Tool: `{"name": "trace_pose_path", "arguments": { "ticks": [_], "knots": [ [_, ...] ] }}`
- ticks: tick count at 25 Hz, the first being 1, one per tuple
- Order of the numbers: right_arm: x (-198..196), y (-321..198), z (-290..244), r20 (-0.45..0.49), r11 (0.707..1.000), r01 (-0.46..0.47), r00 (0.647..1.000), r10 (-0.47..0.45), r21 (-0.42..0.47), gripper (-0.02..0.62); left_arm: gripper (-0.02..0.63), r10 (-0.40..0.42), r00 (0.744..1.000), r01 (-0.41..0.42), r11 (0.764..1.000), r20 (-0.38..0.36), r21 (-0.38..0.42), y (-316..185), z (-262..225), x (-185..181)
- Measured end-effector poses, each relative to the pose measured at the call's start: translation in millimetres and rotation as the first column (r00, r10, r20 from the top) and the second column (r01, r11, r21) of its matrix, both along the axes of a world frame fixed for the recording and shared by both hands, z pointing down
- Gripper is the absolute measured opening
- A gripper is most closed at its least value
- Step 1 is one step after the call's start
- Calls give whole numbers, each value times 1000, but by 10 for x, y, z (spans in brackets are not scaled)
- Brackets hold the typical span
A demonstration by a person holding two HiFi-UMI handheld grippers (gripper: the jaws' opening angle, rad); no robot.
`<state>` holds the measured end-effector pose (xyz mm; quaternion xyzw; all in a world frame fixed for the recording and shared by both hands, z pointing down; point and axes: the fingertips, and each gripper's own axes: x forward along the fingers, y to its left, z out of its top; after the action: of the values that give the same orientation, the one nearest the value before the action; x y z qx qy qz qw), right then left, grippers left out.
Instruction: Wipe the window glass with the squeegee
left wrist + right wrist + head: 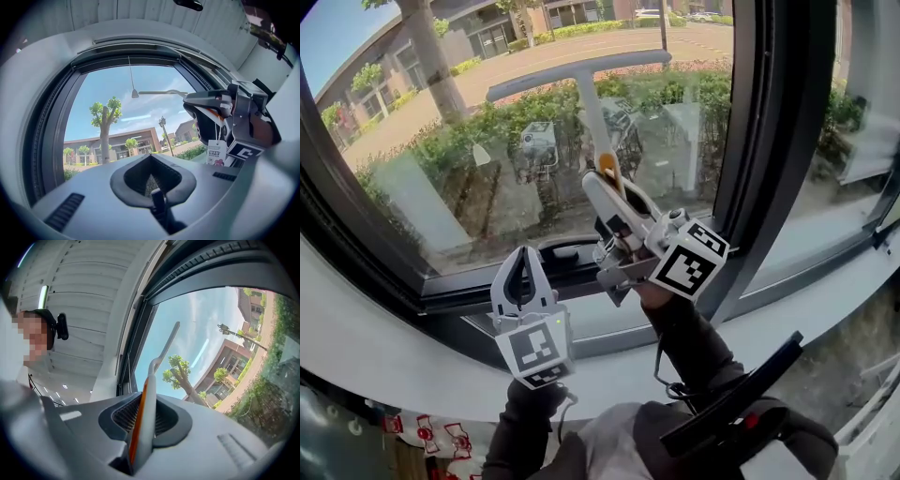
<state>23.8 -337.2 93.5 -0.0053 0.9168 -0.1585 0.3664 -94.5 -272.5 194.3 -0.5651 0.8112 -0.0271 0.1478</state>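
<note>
The squeegee has a grey T-shaped blade lying against the window glass high in the pane. Its white and orange handle runs down into my right gripper, which is shut on it. In the right gripper view the handle stands between the jaws and the blade reaches up along the glass. My left gripper hangs lower left, near the bottom frame, shut with nothing in it. The left gripper view shows its closed pads, the squeegee blade and the right gripper with a paper tag.
A dark vertical window post stands just right of the squeegee, with a second pane beyond it. A window handle sits on the bottom frame. A white sill runs below. A black bar crosses at lower right.
</note>
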Motion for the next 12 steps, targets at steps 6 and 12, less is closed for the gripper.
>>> {"name": "trace_pose_path", "arguments": {
  "ticks": [6,12],
  "knots": [
    [-27,-67,-6,3,1000,-17,1000,17,7,58,0,-3,1000,3,1000,-11,9,-9,10,-33],
    [-14,-75,-3,-2,999,-43,999,43,7,58,0,8,1000,-8,1000,-9,6,-7,25,14]
  ]
}}
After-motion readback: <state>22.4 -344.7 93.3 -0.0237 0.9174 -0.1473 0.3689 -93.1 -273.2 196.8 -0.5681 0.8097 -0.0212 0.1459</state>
